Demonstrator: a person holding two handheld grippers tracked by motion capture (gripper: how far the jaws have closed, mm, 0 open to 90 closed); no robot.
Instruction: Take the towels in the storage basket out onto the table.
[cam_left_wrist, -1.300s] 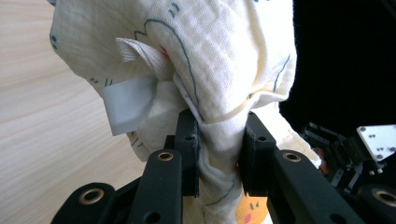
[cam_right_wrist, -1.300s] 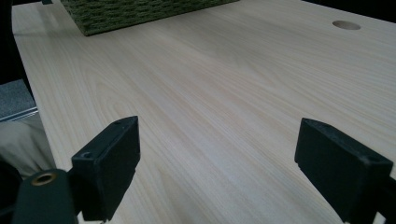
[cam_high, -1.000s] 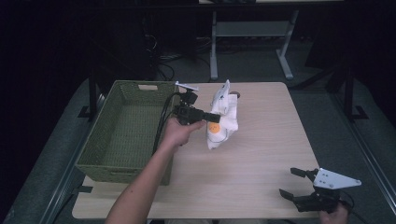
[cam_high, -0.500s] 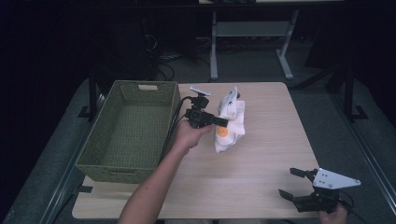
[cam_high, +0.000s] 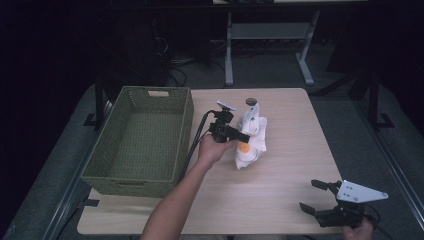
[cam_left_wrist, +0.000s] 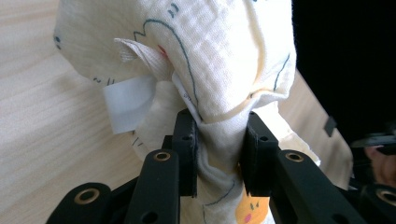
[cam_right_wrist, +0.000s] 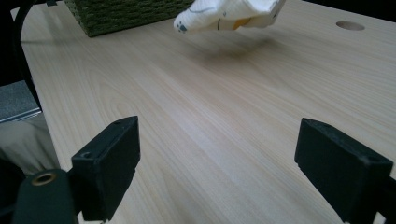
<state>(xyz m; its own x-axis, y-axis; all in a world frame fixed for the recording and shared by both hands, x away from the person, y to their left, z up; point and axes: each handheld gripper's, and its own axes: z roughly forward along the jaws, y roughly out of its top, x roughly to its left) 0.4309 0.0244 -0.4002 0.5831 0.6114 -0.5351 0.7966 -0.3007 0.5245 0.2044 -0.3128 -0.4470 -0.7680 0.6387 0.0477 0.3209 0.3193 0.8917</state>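
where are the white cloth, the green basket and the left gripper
white cloth (cam_left_wrist: 224, 56), left gripper view, on its printed bunched top
green basket (cam_high: 187, 117), high view, on its right wall
left gripper (cam_left_wrist: 219, 154), left gripper view, midway between the fingertips pinching the cloth

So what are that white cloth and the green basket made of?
Cloth: seemingly soft woven cotton, matte; a fine waffle weave, printed drawings and a sewn label show. Basket: woven fibre, maybe paper rope or dyed seagrass; plaited strands show.
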